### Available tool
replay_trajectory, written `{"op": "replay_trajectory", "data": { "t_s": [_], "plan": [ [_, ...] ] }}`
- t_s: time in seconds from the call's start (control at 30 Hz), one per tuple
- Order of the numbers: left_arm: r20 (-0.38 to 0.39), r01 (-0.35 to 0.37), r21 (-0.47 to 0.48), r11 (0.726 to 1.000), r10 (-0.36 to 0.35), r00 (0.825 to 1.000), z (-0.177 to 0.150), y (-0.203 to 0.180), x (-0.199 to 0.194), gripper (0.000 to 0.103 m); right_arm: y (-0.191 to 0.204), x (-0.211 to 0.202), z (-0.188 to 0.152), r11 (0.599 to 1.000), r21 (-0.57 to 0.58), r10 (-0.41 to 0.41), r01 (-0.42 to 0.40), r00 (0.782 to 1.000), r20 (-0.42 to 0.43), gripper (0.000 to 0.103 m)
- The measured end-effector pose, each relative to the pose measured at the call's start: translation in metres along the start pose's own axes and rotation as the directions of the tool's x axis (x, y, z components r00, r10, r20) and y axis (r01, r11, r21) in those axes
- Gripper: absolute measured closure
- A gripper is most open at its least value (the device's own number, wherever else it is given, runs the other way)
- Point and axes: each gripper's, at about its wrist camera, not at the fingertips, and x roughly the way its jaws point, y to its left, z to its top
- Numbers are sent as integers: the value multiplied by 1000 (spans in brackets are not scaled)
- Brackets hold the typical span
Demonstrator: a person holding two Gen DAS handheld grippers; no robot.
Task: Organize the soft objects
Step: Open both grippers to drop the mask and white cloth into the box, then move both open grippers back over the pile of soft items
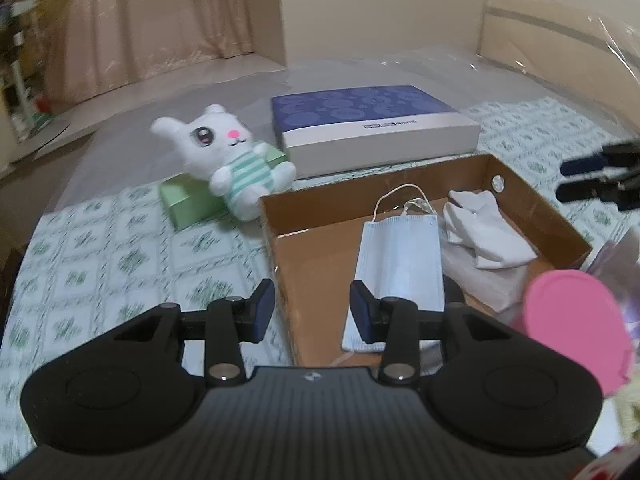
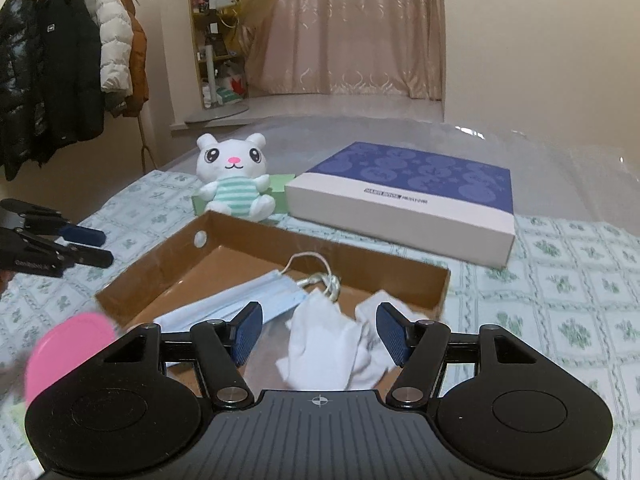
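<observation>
A brown cardboard box [image 1: 540, 208] lies open on the bed and holds a blue face mask [image 1: 400, 256] and a white folded cloth [image 1: 488, 232]. The box [image 2: 168, 256], mask [image 2: 264, 292] and cloth [image 2: 332, 352] also show in the right wrist view. A white plush bunny [image 1: 228, 160] in a green striped shirt leans on a green box [image 1: 188, 196], left of and beyond the cardboard box; it shows in the right view too [image 2: 234, 176]. My left gripper [image 1: 312, 312] is open and empty over the box's near left edge. My right gripper [image 2: 320, 330] is open and empty above the cloth.
A blue and white flat box [image 1: 372, 124] lies behind the cardboard box. A pink round lid [image 1: 576, 328] sits at the near right. The bed has a green patterned sheet [image 1: 100, 248]. A coat rack [image 2: 60, 60] and shelves [image 2: 216, 32] stand beyond the bed.
</observation>
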Motion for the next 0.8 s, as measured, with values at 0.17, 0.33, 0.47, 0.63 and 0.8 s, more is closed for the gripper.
{"op": "replay_trajectory", "data": {
  "t_s": [0.17, 0.33, 0.47, 0.63, 0.8],
  "plan": [
    [-47, -49, -76, 996, 46, 998, -15, -2, -38, 65, 7, -32, -11, 1000, 17, 14, -14, 1000, -6, 40],
    [-78, -95, -137, 986, 85, 993, -39, -8, -74, 65, 21, -66, -25, 999, 46, 28, -27, 1000, -11, 40],
    [-84, -122, -162, 979, 109, 990, -64, -20, -106, 64, 33, -96, -40, 997, 73, 36, -35, 999, -2, 40],
    [-106, -152, -169, 974, 136, 985, -94, -37, -138, 64, 46, -128, -66, 994, 107, 33, -33, 999, 1, 40],
    [-111, -154, -214, 965, 133, 985, -126, -50, -165, 63, 59, -154, -97, 990, 137, 21, -20, 1000, -5, 40]
  ]
}}
